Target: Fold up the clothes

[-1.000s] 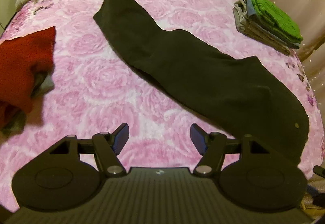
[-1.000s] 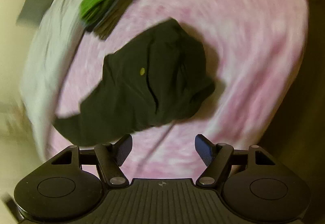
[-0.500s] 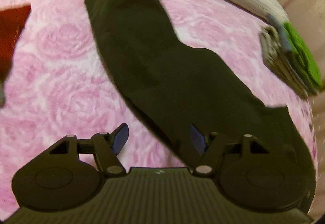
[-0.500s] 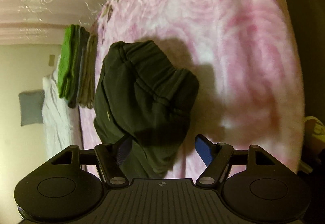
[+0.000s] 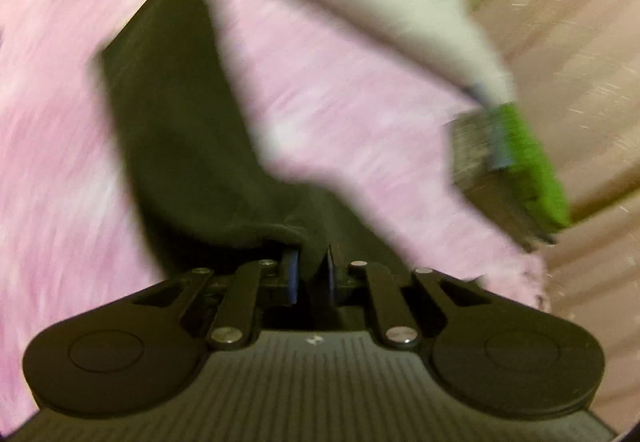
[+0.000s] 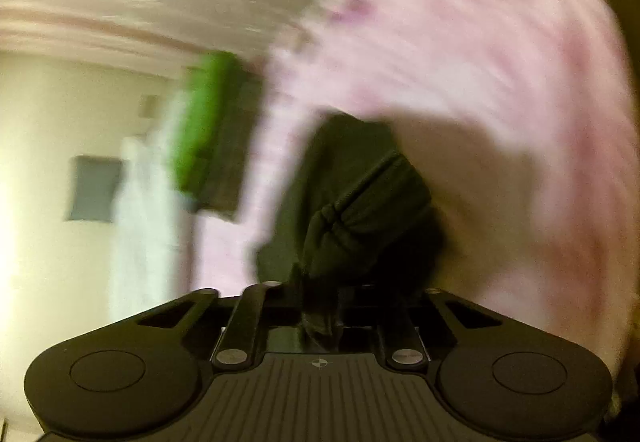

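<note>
Underneath, a pink bedspread (image 5: 360, 113) (blurred) meets pale curtains (image 5: 580, 21).

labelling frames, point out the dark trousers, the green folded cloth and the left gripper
dark trousers (image 5: 176, 145): left wrist view, mid leg.
green folded cloth (image 5: 532, 165): left wrist view, top layer.
left gripper (image 5: 311, 274): left wrist view, between fingertips.

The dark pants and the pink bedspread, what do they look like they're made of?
Dark pants: soft matte knit, probably cotton jersey; it bunches at a gathered waistband, no sheen. Pink bedspread: looks like plush fleece, though motion blur leaves that uncertain.
</note>
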